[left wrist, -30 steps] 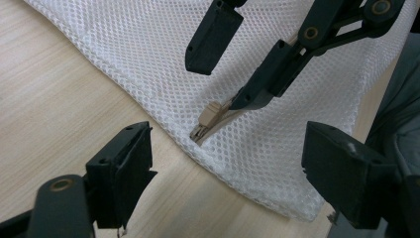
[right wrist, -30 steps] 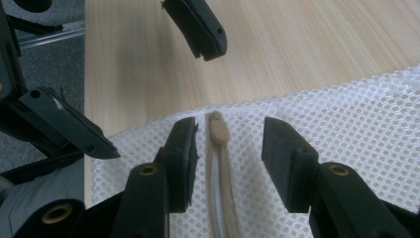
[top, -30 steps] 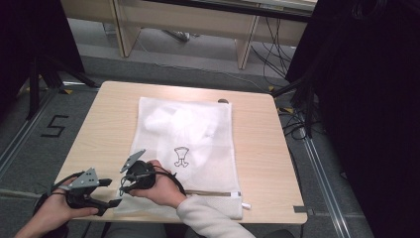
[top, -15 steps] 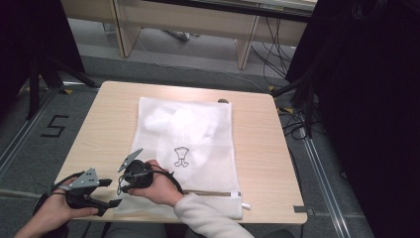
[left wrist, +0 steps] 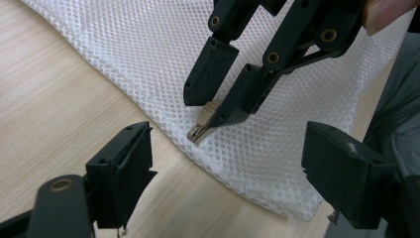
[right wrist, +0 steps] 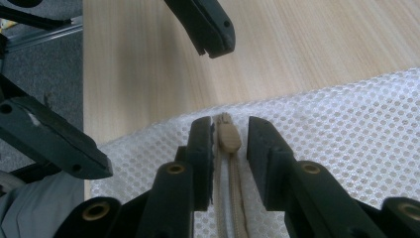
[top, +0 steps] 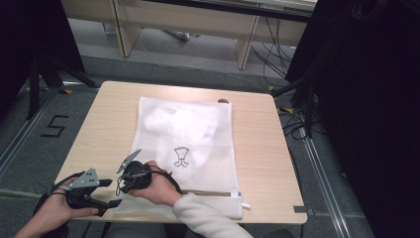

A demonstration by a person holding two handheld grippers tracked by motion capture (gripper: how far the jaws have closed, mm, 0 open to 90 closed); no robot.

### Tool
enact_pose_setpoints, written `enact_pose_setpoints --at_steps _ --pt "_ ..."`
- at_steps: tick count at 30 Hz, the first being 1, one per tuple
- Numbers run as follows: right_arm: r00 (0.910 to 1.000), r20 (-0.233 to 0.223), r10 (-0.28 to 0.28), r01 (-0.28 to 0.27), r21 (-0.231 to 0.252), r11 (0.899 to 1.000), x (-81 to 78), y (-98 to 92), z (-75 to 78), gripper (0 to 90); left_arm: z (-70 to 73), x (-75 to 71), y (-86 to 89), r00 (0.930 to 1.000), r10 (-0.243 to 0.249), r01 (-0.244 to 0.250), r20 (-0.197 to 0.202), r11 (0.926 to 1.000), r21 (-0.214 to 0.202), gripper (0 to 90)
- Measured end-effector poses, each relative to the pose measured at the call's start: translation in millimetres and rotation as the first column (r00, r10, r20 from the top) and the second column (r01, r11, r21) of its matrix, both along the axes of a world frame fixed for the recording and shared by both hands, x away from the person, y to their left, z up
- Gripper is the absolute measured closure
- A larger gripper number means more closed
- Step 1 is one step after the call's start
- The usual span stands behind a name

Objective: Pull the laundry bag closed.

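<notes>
Pale wooden counter (top: 277, 148) bare around my white mesh laundry bag (top: 198, 134), its near-left corner at the edge, garment inside blurred, my left tongs (left wrist: 223, 173) apart beside it, my right tongs (right wrist: 225, 141) just closing around the tan zipper pull (right wrist: 227, 133), contact unclear.

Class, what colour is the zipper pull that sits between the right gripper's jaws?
Beige, on the white mesh bag; the zipper pull shows best in the right gripper view.
</notes>
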State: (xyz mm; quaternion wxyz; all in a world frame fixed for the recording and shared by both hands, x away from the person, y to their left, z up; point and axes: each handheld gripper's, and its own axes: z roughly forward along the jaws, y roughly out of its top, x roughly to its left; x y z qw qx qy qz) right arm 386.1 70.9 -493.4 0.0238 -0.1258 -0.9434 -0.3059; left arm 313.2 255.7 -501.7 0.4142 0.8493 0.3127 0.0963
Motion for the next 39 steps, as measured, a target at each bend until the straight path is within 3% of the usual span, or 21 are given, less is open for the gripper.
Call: enact_pose_setpoints --at_steps 5,6,7,8,19,22,28,30,32,34,35,36,38,39 --pt "0.9997 -0.022 -0.013 0.013 -0.014 1.000 -2.2 1.1 -1.0 77.0 -0.9 0.4 -0.2 1.0000 -0.003 0.003 0.000 0.9999 -0.011 19.4" --pt "0.9998 0.009 0.018 -0.018 -0.005 1.000 0.1 1.4 -2.0 77.8 -0.8 0.4 -0.3 1.0000 -0.003 0.003 0.001 1.0000 -0.009 19.4" --pt "1.0000 -0.007 -0.002 0.002 -0.017 1.000 -2.3 1.6 -1.7 78.5 -0.9 0.4 -0.3 1.0000 -0.003 0.003 0.001 0.9999 -0.011 19.4" --pt "0.9997 0.013 0.021 -0.021 -0.007 1.000 -0.4 2.1 -2.8 79.3 -0.8 0.4 -0.3 1.0000 -0.003 0.003 0.000 0.9999 -0.011 19.4" --pt "0.9998 0.015 0.016 -0.015 -0.013 1.000 -1.3 2.9 0.6 81.8 -1.3 0.3 -0.8 1.0000 0.003 -0.003 -0.002 0.9998 -0.018 19.4" --pt "1.0000 0.005 0.003 -0.003 -0.008 1.000 -2.9 2.4 3.7 81.9 -1.0 1.0 -0.4 1.0000 0.002 -0.002 -0.006 1.0000 0.001 19.5" --pt "0.9998 0.014 0.017 -0.017 -0.001 1.000 -1.8 0.3 15.4 82.0 -1.7 3.0 -3.0 0.9999 0.005 -0.005 -0.015 1.0000 -0.006 20.1" --pt "0.9997 0.018 0.016 -0.017 0.000 1.000 -1.8 -0.8 19.1 82.0 -2.6 2.5 -4.8 0.9988 0.032 -0.033 -0.037 0.9991 -0.026 20.6" --pt "0.9997 0.019 0.017 -0.017 0.004 1.000 -2.1 -2.3 22.8 82.0 -2.0 4.0 -4.4 0.9996 0.020 -0.021 -0.019 0.9998 -0.004 21.4" --pt "0.9998 0.012 0.016 -0.016 0.016 1.000 -2.3 -4.4 26.5 82.0 -2.9 3.3 -6.3 0.9986 0.033 -0.034 -0.040 0.9992 -0.023 22.1" --pt "0.9994 0.029 0.020 -0.020 0.014 1.000 -1.3 -5.3 27.7 82.0 -2.5 4.9 -5.6 0.9996 0.014 -0.014 -0.023 0.9999 -0.005 22.6" --pt "0.9994 0.029 0.021 -0.022 0.015 1.000 -1.3 -5.9 29.1 82.0 -3.0 4.9 -7.0 0.9996 0.013 -0.014 -0.027 0.9997 -0.021 23.2" --pt "0.9995 0.024 0.018 -0.018 0.019 1.000 -1.6 -6.7 31.3 82.0 -2.6 5.0 -7.8 0.9983 0.018 -0.019 -0.056 0.9997 -0.012 24.4" --pt "0.9997 0.021 0.013 -0.014 0.023 1.000 -1.8 -6.9 32.1 82.0 -3.4 5.9 -8.8 0.9993 0.012 -0.013 -0.036 0.9996 -0.024 25.8"
